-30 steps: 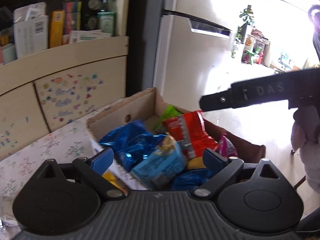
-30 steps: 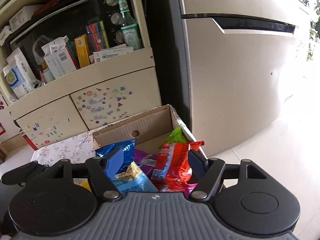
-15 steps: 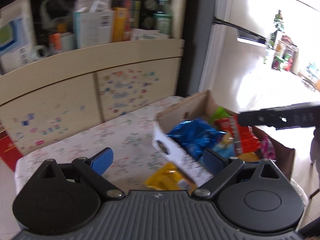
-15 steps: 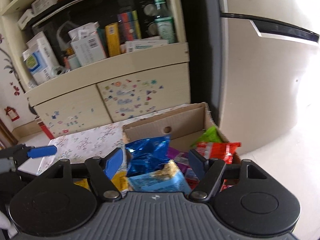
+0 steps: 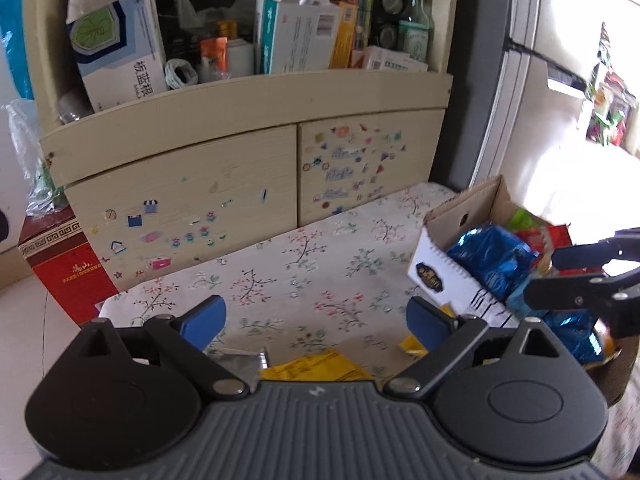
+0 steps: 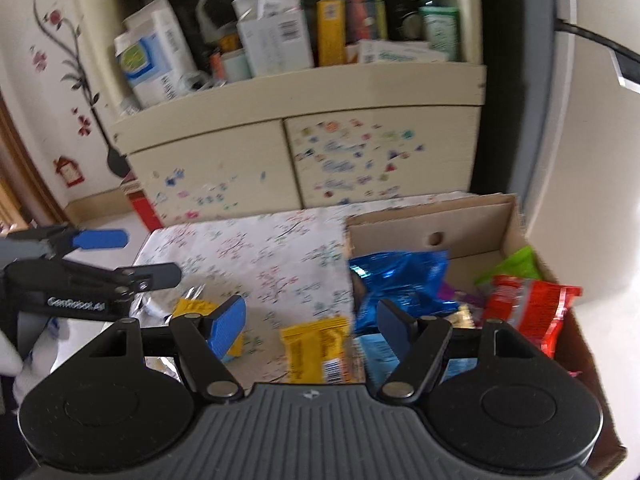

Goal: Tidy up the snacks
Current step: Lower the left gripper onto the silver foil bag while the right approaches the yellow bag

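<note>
Both your left tongs (image 5: pixel 316 322) and right tongs (image 6: pixel 310 322) hang released and empty. Yellow packets (image 6: pixel 314 350) lie loose on the table's (image 5: pixel 304 264) near edge, outside the box (image 6: pixel 430 222), so they're probably next.

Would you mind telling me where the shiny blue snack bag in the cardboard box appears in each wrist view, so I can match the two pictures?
Left wrist view: the blue snack bag sits at the right, inside the cardboard box, just behind its white toothed edge.
Right wrist view: the same bag lies right of centre, against the box's left wall.
Shared landmark: the round hole in the box's back wall.
</note>
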